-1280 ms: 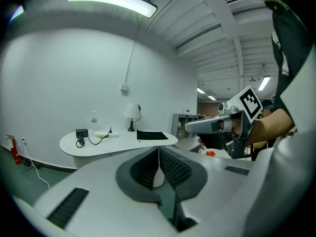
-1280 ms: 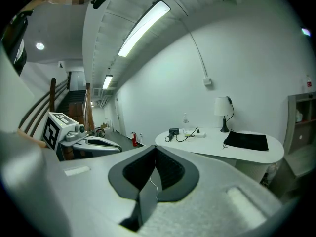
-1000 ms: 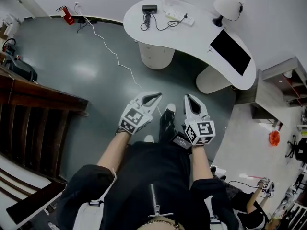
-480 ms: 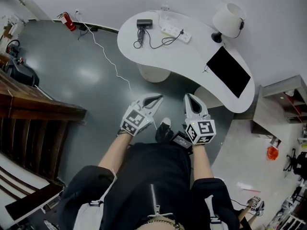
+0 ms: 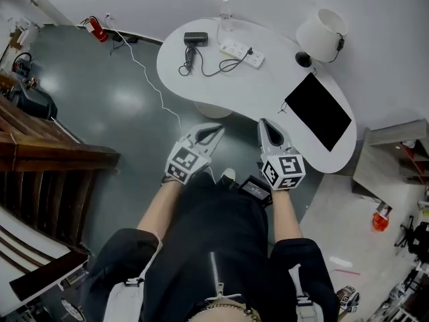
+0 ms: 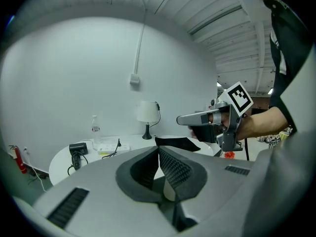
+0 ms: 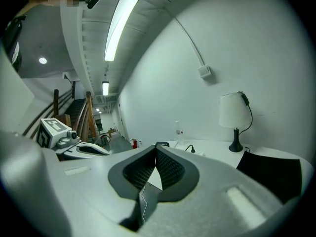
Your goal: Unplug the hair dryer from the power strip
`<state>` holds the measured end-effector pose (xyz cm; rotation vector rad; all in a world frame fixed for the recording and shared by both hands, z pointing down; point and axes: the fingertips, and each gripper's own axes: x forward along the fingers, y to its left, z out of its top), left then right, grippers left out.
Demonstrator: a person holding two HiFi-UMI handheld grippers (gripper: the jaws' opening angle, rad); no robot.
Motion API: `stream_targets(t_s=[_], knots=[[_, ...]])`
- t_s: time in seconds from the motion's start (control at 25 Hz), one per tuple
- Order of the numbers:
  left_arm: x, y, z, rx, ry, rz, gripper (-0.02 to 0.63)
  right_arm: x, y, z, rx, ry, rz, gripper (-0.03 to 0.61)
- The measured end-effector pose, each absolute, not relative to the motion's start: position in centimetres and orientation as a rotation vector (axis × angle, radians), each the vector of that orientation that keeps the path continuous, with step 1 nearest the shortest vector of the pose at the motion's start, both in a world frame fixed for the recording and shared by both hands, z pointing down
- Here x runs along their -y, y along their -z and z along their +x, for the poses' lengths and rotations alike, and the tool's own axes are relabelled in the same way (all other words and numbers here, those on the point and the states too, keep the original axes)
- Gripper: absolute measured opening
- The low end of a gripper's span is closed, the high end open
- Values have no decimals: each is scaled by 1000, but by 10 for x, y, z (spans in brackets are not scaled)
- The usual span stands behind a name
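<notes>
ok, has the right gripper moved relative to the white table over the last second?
Yes. The right gripper has come forward toward the white table: its tip, earlier short of the table, now reaches the table's near edge in the head view.

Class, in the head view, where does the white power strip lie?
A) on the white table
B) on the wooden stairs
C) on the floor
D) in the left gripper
A: the power strip lies on the white table, between the hair dryer and the lamp.
</notes>
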<state>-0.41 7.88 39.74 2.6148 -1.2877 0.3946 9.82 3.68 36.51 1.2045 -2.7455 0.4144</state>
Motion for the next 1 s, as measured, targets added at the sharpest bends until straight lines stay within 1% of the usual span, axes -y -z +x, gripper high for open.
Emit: stream_targets(t_s=[0.44,0.72,1.0], knots=[[-22,-400,-15,1321,-386,2601,14,22,-365,89,2754,-376,1151,5],[48,-407,-10,1197,-413,2684,14,88,-363,84,2739,-346,1213,5],[135,-410,-20,1107,-442,2711,14,162,-372,80,2676,-366,1262,5]])
